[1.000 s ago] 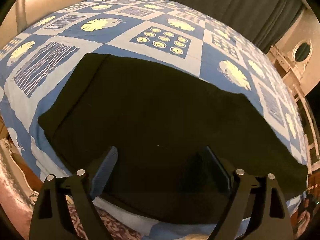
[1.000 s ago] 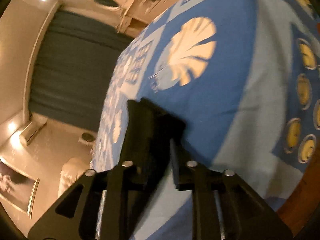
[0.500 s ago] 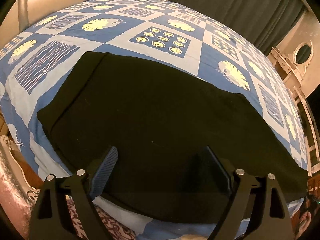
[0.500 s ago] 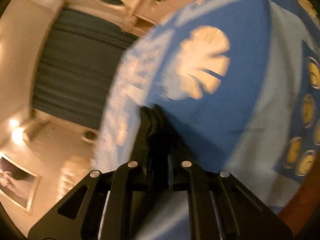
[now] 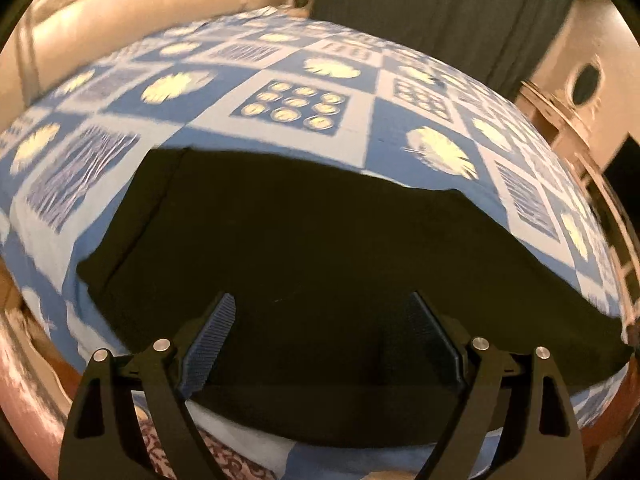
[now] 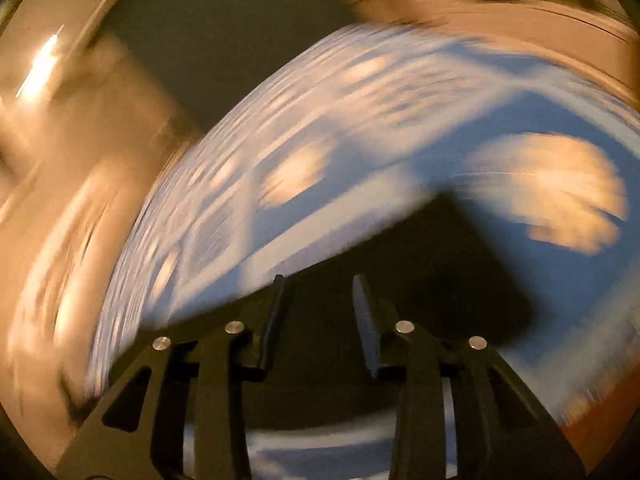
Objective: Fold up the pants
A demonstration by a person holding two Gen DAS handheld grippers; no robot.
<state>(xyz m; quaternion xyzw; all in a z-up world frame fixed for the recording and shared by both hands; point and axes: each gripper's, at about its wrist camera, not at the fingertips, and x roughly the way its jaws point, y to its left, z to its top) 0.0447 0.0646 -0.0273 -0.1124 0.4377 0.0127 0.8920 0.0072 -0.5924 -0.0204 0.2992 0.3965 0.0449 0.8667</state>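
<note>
Black pants (image 5: 320,240) lie folded flat across the near part of a bed with a blue and white patterned cover (image 5: 360,120). My left gripper (image 5: 322,296) hovers over the pants' near middle, wide open, with nothing between its fingers. The right wrist view is heavily blurred. There my right gripper (image 6: 319,280) hangs over a dark corner of the pants (image 6: 440,264) with its jaws opening. A clear gap shows between its pads, which press on nothing. The bed cover (image 6: 360,120) fills the picture behind it.
A dark curtain (image 5: 440,8) hangs beyond the bed's far side. A pale padded headboard (image 5: 100,20) is at the far left and a cabinet with an oval mirror (image 5: 588,84) at the right. Patterned carpet (image 5: 160,440) shows below the bed's near edge.
My right gripper was shut on the pants' edge; it has let go, parted its jaws, rolled and lifted away. The left gripper has shifted slightly and stays open.
</note>
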